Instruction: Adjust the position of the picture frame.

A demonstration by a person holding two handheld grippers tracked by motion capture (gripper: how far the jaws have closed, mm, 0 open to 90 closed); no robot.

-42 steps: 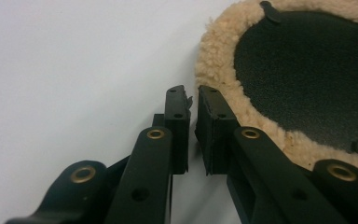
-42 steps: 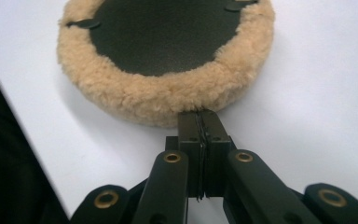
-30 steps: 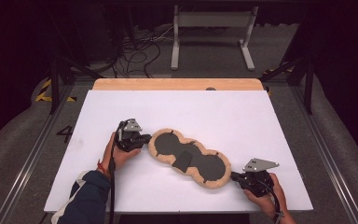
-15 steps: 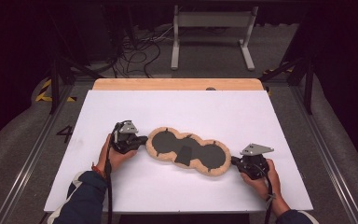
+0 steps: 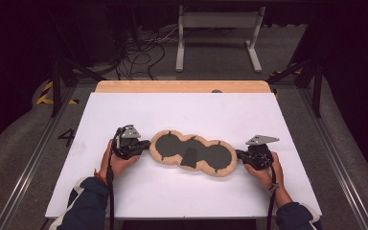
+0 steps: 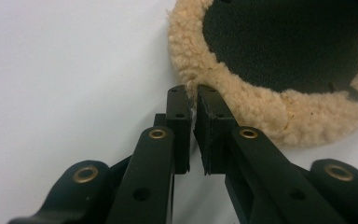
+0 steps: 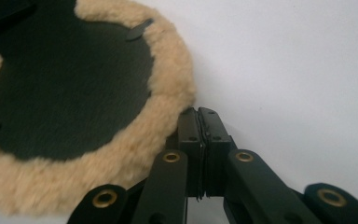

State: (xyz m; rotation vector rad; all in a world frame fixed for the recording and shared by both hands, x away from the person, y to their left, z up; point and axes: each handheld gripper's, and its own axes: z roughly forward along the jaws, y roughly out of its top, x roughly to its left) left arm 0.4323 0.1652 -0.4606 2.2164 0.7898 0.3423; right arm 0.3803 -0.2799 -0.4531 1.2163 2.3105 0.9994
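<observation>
A peanut-shaped pad (image 5: 191,153) with a tan fleece rim and two black round middles lies flat on the white table (image 5: 182,110), near the front. My left gripper (image 5: 146,145) is at its left end. In the left gripper view the jaws (image 6: 192,93) stand almost together, pinching the fleece rim (image 6: 261,107). My right gripper (image 5: 239,155) is at the pad's right end. In the right gripper view its jaws (image 7: 198,112) are pressed tight at the edge of the fleece (image 7: 168,88), with the black middle (image 7: 65,93) to the left.
A wooden strip (image 5: 182,86) runs along the table's far edge. Beyond it are a dark floor with cables (image 5: 139,48) and a metal stand (image 5: 218,33). Rails (image 5: 33,158) flank the table on both sides.
My right gripper has moved away from the person, and the pad's right end has swung with it, so the pad lies more level. The left gripper has barely moved.
</observation>
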